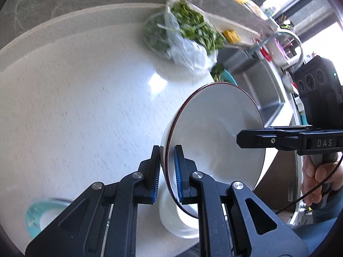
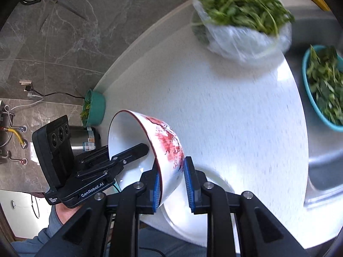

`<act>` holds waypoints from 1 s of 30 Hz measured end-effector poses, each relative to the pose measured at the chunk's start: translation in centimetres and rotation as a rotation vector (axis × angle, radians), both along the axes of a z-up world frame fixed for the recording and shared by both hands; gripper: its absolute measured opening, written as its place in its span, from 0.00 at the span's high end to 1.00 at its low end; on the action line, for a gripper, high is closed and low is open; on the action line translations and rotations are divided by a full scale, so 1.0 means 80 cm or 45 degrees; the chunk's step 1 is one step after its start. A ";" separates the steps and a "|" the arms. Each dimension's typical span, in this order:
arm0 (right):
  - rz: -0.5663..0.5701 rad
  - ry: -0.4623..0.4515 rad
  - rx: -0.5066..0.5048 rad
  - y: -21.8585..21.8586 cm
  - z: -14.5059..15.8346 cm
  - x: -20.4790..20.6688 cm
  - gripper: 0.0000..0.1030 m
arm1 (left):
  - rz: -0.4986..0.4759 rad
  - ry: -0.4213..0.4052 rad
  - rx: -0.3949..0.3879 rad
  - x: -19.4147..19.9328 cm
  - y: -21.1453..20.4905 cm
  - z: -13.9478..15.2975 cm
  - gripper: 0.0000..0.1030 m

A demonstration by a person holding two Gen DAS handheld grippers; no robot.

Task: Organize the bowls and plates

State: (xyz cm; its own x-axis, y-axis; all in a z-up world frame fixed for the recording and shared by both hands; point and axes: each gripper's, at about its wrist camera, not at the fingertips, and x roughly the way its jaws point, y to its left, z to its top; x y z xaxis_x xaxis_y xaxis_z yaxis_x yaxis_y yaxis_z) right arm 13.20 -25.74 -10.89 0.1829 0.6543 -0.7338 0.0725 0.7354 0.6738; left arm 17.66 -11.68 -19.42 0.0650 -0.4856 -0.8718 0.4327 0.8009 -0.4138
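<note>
A white bowl point(image 1: 214, 132) with a dark red rim and a red blossom pattern on its outer wall point(image 2: 169, 143) is held tilted on its side above the white countertop point(image 1: 75, 107), over a white plate point(image 2: 188, 220) lying at the counter's near edge. The bowl's rim is pinched between the blue-padded fingers of the left gripper point(image 1: 167, 171), one pad inside and one outside the wall. The opposite side of the rim is straddled by the right gripper point(image 2: 171, 184): its inner pad is pressed against the bowl, while a small gap is seen between the outer pad and the painted wall, so a firm grasp cannot be confirmed.

The letters "DAS" are read on the right gripper's body in the left wrist view point(image 1: 300, 143). "GenRobot.AI" and a small "Data Acquisition System" label are read on the left gripper's body in the right wrist view point(image 2: 92, 171).

A clear plastic bag of leafy greens point(image 2: 242, 15) is seen at the far end of the counter. A teal basin of greens point(image 2: 323, 87) is placed in the steel sink point(image 2: 321, 167). A smaller teal bowl point(image 2: 94, 107) stands by the marble wall, where scissors point(image 2: 57, 2) are hung.
</note>
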 end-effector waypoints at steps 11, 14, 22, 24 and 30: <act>-0.007 0.074 -0.004 -0.003 -0.025 -0.060 0.78 | -0.050 0.044 0.059 -0.073 -0.014 -0.020 0.89; -0.013 0.097 -0.019 -0.007 -0.035 -0.073 0.78 | -0.065 0.063 0.081 -0.091 -0.019 -0.032 0.89; -0.006 0.136 -0.040 -0.006 -0.055 -0.082 0.78 | -0.086 0.036 0.145 -0.103 -0.031 -0.049 0.89; -0.002 0.143 -0.047 -0.006 -0.059 -0.083 0.78 | -0.084 0.045 0.150 -0.103 -0.030 -0.054 0.89; 0.002 0.151 -0.049 -0.006 -0.067 -0.086 0.80 | -0.104 -0.011 0.192 -0.100 -0.036 -0.051 0.89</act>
State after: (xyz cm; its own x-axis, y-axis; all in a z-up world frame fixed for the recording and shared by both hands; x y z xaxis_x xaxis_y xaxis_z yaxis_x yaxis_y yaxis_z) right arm 6.33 -26.22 -16.21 0.0921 0.6257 -0.7746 0.1491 0.7605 0.6320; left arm 9.65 -14.58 -23.53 0.0387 -0.3531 -0.9348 0.5019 0.8158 -0.2874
